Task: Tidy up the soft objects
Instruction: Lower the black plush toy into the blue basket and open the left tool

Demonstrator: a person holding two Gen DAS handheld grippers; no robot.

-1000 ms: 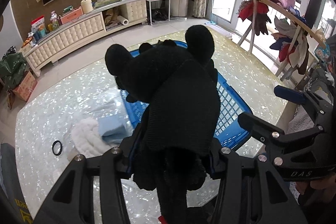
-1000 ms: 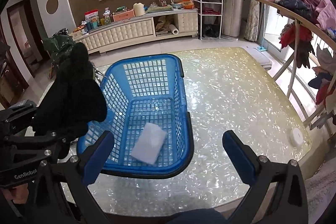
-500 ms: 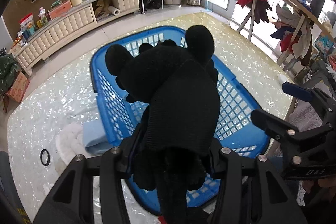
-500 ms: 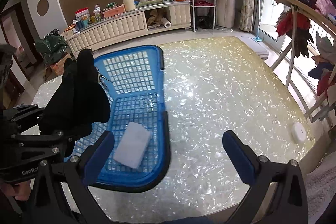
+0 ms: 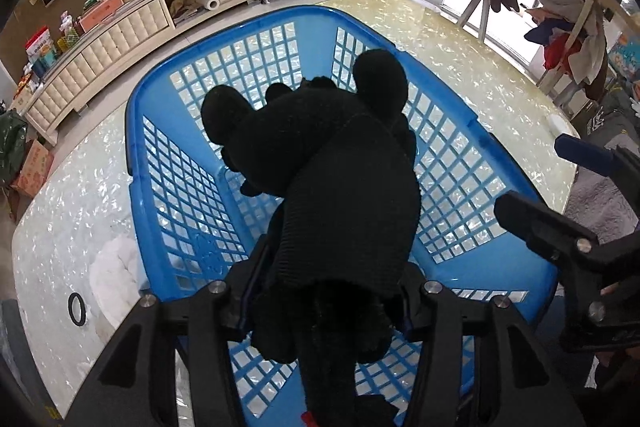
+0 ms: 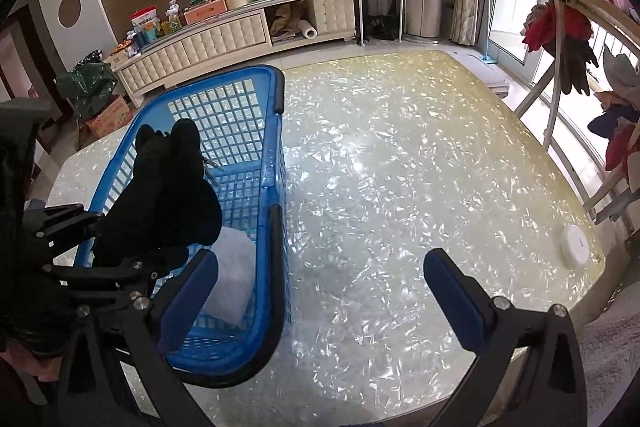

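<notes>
The left claw [image 5: 324, 291] is gripping a black plush toy [image 5: 320, 179] by its lower body, its two black fingers pressing into the soft fabric from either side. The jaws have just been opening slightly, with the toy between them and the pads on it. The toy, with two round ears at the top, is hanging over the inside of a blue plastic laundry basket [image 5: 460, 163], which is sitting on a shimmering pearl-patterned tabletop [image 6: 400, 167]. In the right wrist view, the plush toy [image 6: 168, 187] is hovering above the basket's [image 6: 276, 195] mesh floor, where a white folded cloth [image 6: 234, 279] is lying flat at the near end. The right claw [image 6: 320, 291] is standing wide, nothing between its blue-padded fingers, poised over the bare tabletop just beside the basket. To the left of the basket, on the tabletop, a fluffy white item [image 5: 114, 271] is lying, with a small black ring [image 5: 77, 309] near it. A small white round disc [image 6: 575, 243] is sitting near the tabletop's far right edge.
</notes>
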